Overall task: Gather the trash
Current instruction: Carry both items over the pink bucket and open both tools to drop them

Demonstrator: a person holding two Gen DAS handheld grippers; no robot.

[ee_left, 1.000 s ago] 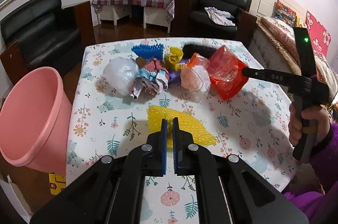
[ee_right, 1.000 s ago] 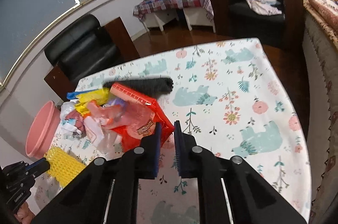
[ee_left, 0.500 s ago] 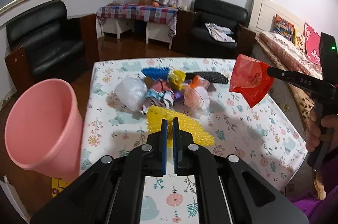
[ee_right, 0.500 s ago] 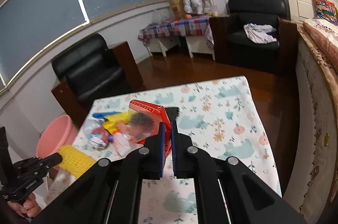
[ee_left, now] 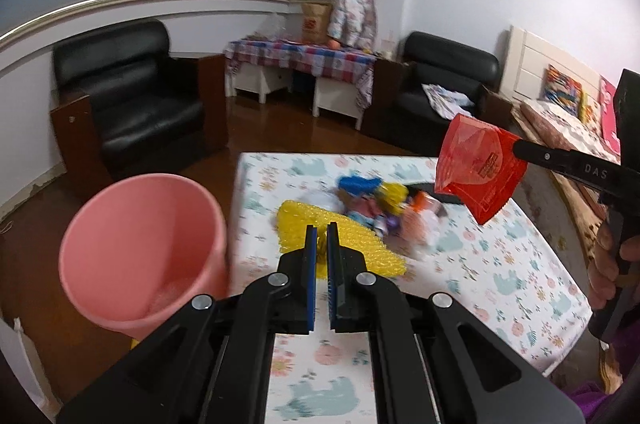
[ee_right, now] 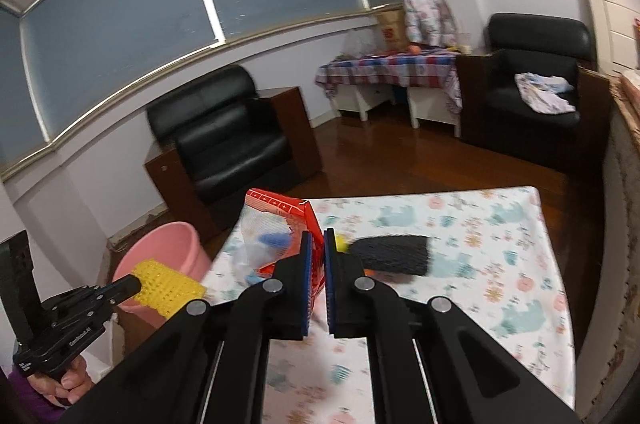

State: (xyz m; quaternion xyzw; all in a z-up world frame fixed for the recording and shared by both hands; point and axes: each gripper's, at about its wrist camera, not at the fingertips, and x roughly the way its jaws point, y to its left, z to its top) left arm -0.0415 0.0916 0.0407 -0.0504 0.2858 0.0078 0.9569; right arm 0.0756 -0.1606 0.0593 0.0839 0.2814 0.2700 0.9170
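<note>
Left tongs (ee_left: pixel 322 236) clamp yellow mesh (ee_left: pixel 296 224) | right tongs (ee_right: pixel 319 244) clamp red wrapper (ee_right: pixel 280 212) | bin's (ee_left: pixel 140 248) inside: left view only

— We see the left gripper (ee_left: pixel 322 240): black linkage arms, silver round screws, blue-padded fingers (ee_left: pixel 312 264).
— We see the same on the right gripper (ee_right: pixel 318 248), white lettering along its body, and a purple sleeve (ee_left: pixel 588 404).
</note>
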